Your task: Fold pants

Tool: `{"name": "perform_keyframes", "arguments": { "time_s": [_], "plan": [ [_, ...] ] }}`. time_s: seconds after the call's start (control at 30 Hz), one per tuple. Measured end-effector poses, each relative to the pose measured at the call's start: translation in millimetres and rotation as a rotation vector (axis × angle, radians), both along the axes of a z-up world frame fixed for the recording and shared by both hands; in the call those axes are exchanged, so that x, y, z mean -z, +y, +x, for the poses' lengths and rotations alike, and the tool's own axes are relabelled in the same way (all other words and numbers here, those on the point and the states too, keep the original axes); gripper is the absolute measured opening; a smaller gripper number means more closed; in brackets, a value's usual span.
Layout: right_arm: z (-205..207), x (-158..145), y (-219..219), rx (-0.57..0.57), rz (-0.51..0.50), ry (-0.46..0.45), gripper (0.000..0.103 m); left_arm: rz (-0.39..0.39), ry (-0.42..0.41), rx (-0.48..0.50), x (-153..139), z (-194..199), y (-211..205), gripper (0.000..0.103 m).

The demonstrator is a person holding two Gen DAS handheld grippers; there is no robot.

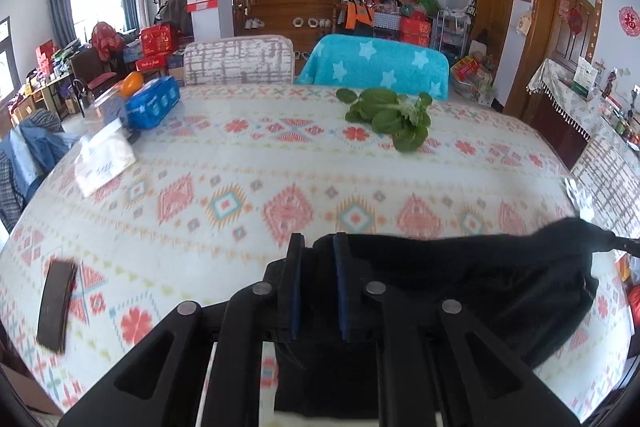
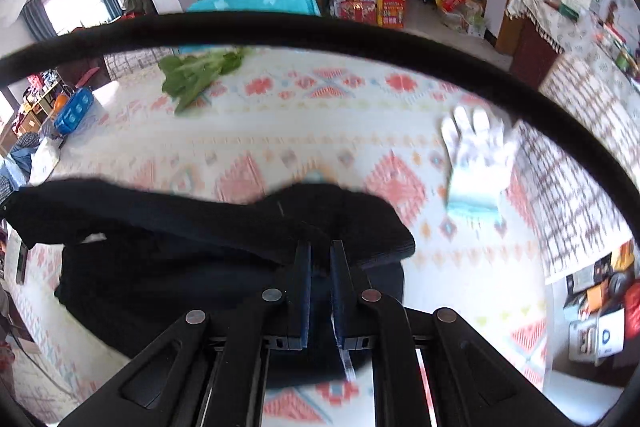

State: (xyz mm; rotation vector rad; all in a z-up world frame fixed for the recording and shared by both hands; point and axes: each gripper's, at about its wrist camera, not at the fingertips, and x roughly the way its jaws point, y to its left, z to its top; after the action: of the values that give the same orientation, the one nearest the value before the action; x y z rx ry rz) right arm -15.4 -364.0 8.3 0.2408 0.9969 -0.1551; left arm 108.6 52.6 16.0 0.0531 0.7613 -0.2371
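Note:
The black pants [image 1: 480, 279] hang between my two grippers above the patterned tablecloth [image 1: 240, 187]. My left gripper [image 1: 318, 241] is shut on one end of the pants, which stretch away to the right. In the right wrist view my right gripper [image 2: 320, 247] is shut on the other end of the pants [image 2: 160, 239], which stretch away to the left. A black cord [image 2: 320, 27] arcs across the right wrist view in front of the lens.
Leafy greens [image 1: 392, 115] lie at the table's far side. A blue tissue pack [image 1: 152, 103], an orange and a white bag [image 1: 104, 159] sit far left. A dark flat object [image 1: 56, 303] lies near left. A white glove [image 2: 476, 163] lies at the right. Two covered chairs stand behind.

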Motion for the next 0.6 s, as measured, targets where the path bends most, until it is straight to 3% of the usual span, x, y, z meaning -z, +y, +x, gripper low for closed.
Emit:
{"name": "perform_keyframes", "arguments": {
  "time_s": [0.1, 0.27, 0.5, 0.6],
  "plan": [
    [-33, 32, -1, 0.014, -0.017, 0.068, 0.007, 0.059, 0.030, -0.026, 32, -23, 7, 0.025],
    [-72, 68, -21, 0.099, -0.059, 0.173, 0.008, 0.076, 0.103, -0.126, 63, -51, 37, 0.025],
    [-88, 47, -23, 0.102, -0.086, 0.129, 0.009, 0.039, 0.141, -0.288, 58, -79, 87, 0.026],
    [-77, 42, -19, 0.109, -0.051, 0.103, 0.011, -0.004, 0.107, -0.300, 44, -75, 85, 0.042]
  ]
}}
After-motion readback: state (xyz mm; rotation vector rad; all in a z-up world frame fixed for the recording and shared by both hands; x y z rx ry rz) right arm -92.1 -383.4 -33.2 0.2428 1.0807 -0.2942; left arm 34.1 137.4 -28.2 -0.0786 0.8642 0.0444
